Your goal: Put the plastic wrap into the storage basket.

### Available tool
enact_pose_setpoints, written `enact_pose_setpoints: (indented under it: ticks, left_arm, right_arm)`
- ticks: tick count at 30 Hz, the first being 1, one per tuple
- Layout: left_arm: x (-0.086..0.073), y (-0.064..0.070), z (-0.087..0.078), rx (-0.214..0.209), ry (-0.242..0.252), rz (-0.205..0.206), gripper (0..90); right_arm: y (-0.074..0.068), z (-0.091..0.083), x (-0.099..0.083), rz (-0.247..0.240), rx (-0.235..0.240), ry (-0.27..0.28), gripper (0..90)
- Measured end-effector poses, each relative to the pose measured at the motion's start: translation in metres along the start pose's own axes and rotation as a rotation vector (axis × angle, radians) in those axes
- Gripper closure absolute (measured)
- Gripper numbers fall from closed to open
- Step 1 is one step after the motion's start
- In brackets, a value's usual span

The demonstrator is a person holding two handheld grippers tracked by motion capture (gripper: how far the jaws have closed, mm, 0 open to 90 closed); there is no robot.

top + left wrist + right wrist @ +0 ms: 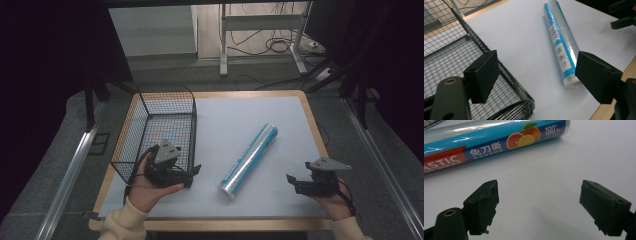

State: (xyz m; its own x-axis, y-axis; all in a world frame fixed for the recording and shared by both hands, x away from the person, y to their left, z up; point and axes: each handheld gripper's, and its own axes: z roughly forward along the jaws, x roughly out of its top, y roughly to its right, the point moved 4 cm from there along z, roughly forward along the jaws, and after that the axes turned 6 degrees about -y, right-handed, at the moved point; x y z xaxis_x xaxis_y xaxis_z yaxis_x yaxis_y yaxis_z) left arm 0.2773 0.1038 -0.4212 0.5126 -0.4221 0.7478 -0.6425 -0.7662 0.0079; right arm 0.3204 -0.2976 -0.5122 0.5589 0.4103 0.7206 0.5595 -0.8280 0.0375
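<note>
White matting covers one wood-edged table [300, 150] in the high view, with one black wire basket [167, 107] at 10 o'clock and one roll of plastic wrap [248, 161] lying diagonally at centre, apart from both. Left gripper [196, 175] sits at 7 o'clock by the basket's near corner, palm under it; right gripper [291, 181] at 4 o'clock, bare mat between it and the roll

Left gripper view: jaws spread wide, basket rim [499, 65] at 9 o'clock, roll [562, 45] at 1 o'clock

Right gripper view: jaws wide apart over bare mat, roll [494, 138] lying across 12 o'clock
</note>
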Motion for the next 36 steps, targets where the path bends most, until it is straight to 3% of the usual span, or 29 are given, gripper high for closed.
enact_pose_setpoints:
  ticks: [2,5,14,22,31,36]
  left_arm:
    - [0.006,0.002,0.006,-0.04,-0.001,-0.011,19.0]
    - [0.012,0.004,0.011,-0.058,0.002,-0.01,18.5]
    - [0.03,0.015,0.021,-0.079,0.007,0.004,18.1]
    - [0.047,0.034,0.052,-0.082,-0.055,0.034,18.3]
    - [0.056,0.05,0.076,-0.091,-0.108,0.05,19.0]
    - [0.06,0.058,0.098,-0.1,-0.157,0.059,19.2]
  right_arm:
    - [0.001,-0.001,0.001,0.011,0.004,0.004,16.1]
    - [0.001,-0.002,0.0,0.016,0.004,0.002,16.2]
    - [0.003,-0.002,-0.001,0.022,0.002,-0.003,16.5]
    - [0.004,0.0,-0.002,0.019,-0.005,-0.009,16.8]
    - [0.005,0.001,-0.005,0.025,-0.007,-0.018,16.8]
    - [0.006,0.003,-0.006,0.028,-0.012,-0.027,16.8]
